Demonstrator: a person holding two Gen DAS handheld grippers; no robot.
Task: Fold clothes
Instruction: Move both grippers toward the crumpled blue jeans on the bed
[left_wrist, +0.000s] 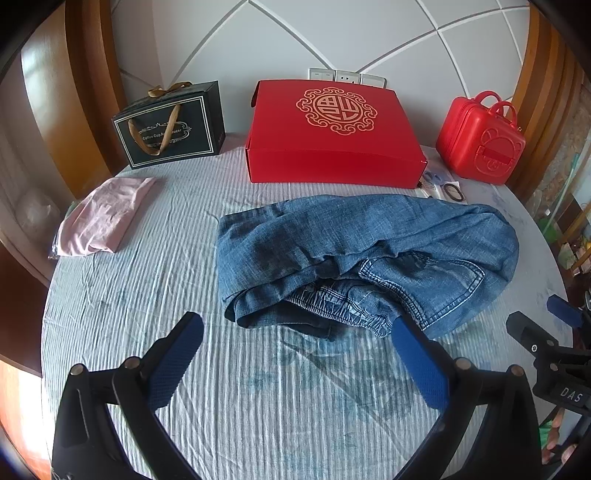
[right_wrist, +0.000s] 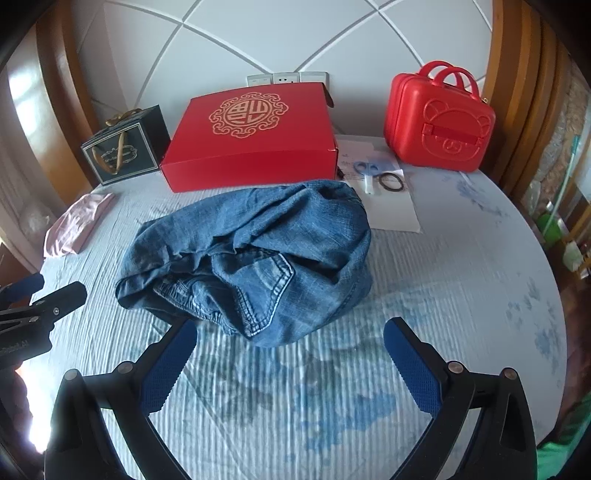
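In the left wrist view, the left gripper (left_wrist: 297, 332) hangs over the pale blue crinkled bedspread (left_wrist: 147, 295) with its blue-padded fingers (left_wrist: 177, 354) spread wide and nothing between them. The crumpled blue denim jeans (left_wrist: 351, 254) lie in a heap just beyond the fingertips, waistband and back pocket facing the camera. A folded pink garment (left_wrist: 107, 218) lies well to the left. Behind stand a flat red cardboard box with a gold emblem (left_wrist: 332, 136), a dark gift bag with ribbon handles (left_wrist: 170, 125) and a small red plastic case (left_wrist: 480, 140).

In the right wrist view, the right gripper (right_wrist: 290, 336) is likewise wide open and empty, its left finger just beside the jeans' (right_wrist: 258, 251) near edge. Blue-handled scissors (right_wrist: 367, 171) lie on white paper (right_wrist: 391, 210) beside the red box (right_wrist: 251, 140).
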